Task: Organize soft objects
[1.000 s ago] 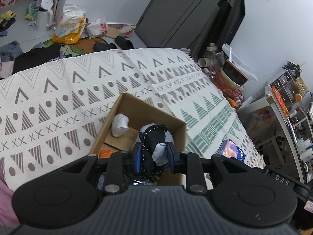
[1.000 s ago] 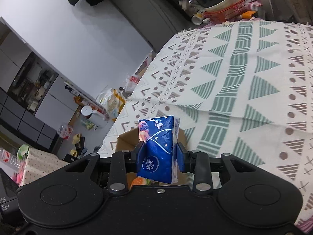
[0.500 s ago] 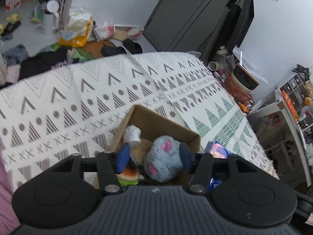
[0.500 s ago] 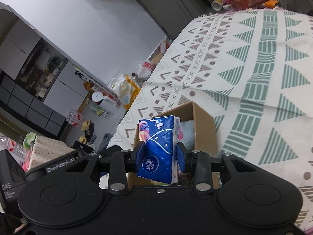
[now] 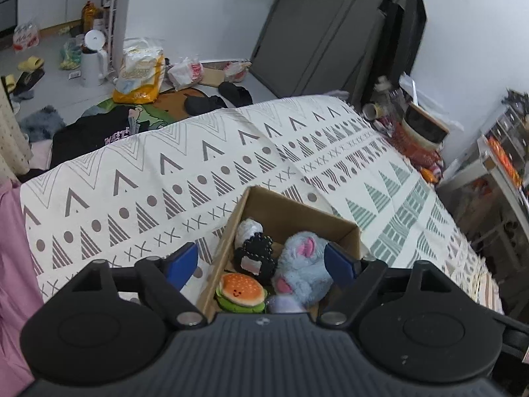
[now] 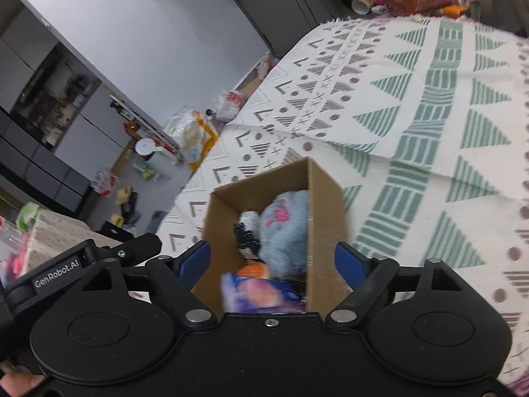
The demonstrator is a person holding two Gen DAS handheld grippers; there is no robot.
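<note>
A cardboard box [image 5: 291, 213] of plush toys [image 5: 302, 266] is set on a patterned blanket [image 5: 165, 182]; a cluttered floor [image 5: 59, 89] lies beyond. Both the left gripper [image 5: 261, 261] and right gripper [image 6: 272, 258] are spread wide, empty.

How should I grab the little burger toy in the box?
Probably from straight above, pinching the burger across its bun. It lies flat in the box corner by the left wall, with the blue plush close on its right, so there is no room to come in sideways.
</note>
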